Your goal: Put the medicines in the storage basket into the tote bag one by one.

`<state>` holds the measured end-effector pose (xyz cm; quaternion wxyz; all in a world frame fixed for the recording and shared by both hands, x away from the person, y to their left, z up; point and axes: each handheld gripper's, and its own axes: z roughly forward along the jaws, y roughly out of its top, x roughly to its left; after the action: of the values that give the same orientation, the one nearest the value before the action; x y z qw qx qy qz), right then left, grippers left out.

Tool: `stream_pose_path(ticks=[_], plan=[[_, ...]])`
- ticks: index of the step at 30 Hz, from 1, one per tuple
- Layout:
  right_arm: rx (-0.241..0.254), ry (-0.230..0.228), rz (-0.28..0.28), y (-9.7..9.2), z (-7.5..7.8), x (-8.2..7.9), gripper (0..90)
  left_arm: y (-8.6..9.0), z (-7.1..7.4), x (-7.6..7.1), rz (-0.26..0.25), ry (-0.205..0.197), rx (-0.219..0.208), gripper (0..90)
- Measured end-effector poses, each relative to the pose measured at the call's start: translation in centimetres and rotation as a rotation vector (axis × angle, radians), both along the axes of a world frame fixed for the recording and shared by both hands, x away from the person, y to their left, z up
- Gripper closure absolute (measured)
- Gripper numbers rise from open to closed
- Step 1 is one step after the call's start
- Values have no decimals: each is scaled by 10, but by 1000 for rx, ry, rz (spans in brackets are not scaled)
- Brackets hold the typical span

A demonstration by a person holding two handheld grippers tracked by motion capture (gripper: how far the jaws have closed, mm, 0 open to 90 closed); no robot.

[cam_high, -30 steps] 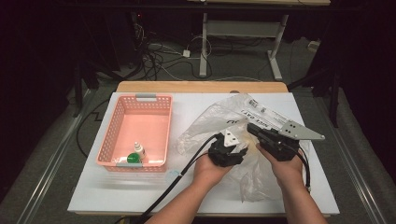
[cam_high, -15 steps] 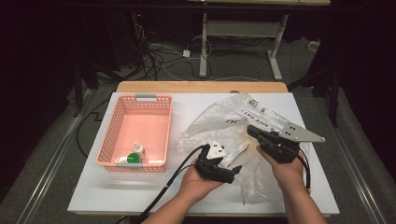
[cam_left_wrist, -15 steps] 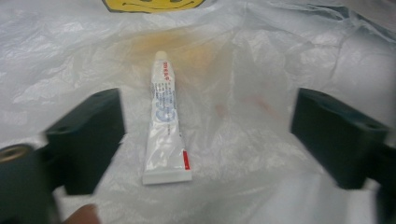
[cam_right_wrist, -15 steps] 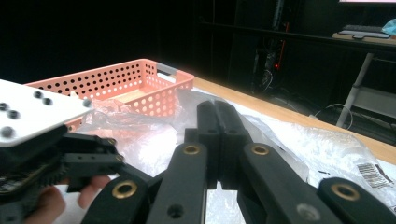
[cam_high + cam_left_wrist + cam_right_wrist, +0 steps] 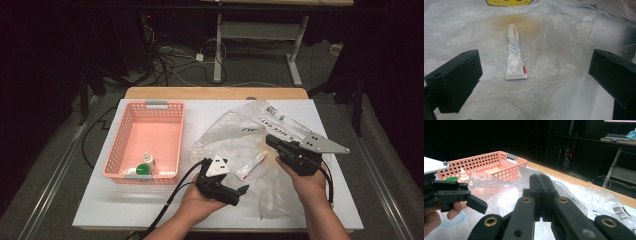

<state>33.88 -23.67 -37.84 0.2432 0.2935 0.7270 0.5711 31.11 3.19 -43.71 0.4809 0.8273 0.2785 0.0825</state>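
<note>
- left claw (image 5: 235, 192) jaws wide, empty, aimed at small white tube (image 5: 515, 53)
- tube lies on clear plastic bag (image 5: 235, 142), mid surface (image 5: 200, 107)
- right claw (image 5: 540, 185) jaws pressed together, nothing visible between them, over bag
- pink basket (image 5: 122, 147) left of bag

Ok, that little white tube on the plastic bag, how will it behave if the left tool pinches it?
The tube is small and looks light, so lifting should be easy. Its flat crimped end suggests a soft body that may squash under the open left tool. It lies on the crinkled plastic bag, which looks slick, so a nudge might slide it.
</note>
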Motion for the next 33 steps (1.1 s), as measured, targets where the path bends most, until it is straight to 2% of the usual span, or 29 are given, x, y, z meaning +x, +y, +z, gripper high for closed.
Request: stream_pose_path(ticks=[8,11,14,22,26,28,33], plan=[[-11,0,1,0,-3,0,900,15,5,-5,10,-12,-13,0],[-11,2,-4,0,-2,-1,900,20,7,-6,4,6,-5,0],[-11,4,-7,0,-1,-2,900,26,10,-8,7,0,16,0],[-29,31,-28,-3,-3,0,900,48,18,-8,57,-12,26,0],[-23,29,-29,-5,-6,-5,900,55,17,-8,74,-25,41,0],[-36,29,-26,-5,-9,-7,900,58,17,-9,80,-32,45,0],[-43,33,-28,-9,-13,-9,900,68,17,-13,93,-41,27,0]])
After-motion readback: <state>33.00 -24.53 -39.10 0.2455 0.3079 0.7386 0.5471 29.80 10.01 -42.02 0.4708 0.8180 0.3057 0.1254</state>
